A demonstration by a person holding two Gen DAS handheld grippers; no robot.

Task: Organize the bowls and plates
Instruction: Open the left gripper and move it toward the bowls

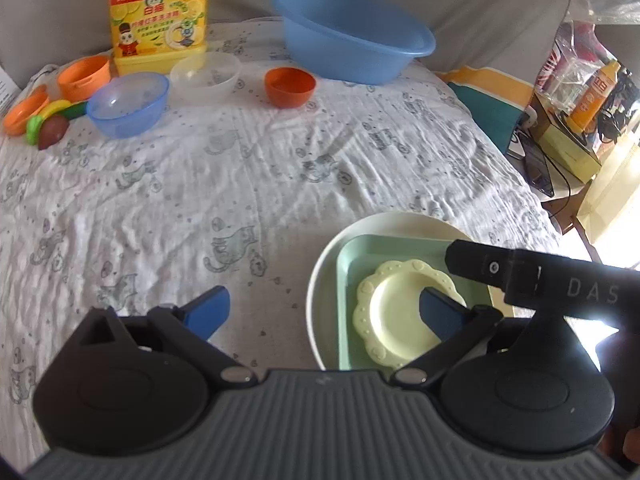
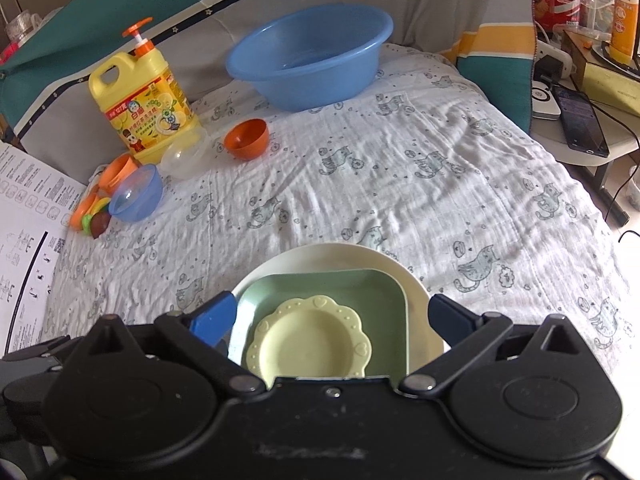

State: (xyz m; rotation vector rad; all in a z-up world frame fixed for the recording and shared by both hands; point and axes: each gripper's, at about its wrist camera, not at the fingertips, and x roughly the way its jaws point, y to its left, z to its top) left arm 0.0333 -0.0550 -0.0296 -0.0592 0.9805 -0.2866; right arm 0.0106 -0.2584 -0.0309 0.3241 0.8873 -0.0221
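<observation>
A pale yellow scalloped plate (image 1: 394,316) lies on a green square plate (image 1: 400,250), which lies on a white round plate (image 1: 320,276). The stack also shows in the right wrist view: yellow (image 2: 308,344), green (image 2: 320,286), white (image 2: 332,254). My left gripper (image 1: 324,312) is open and empty, its right finger over the yellow plate. My right gripper (image 2: 330,318) is open and empty, straddling the stack. At the back stand a small blue bowl (image 1: 128,102), a clear bowl (image 1: 206,76), an orange bowl (image 1: 290,86) and a big blue basin (image 1: 352,32).
A yellow detergent jug (image 1: 158,16) stands at the back left beside orange cups (image 1: 84,76) and toy fruit (image 1: 52,130). The patterned cloth (image 1: 240,184) covers the surface. A side table with a phone (image 2: 580,120) and bottles is at the right. Paper sheets (image 2: 28,220) lie left.
</observation>
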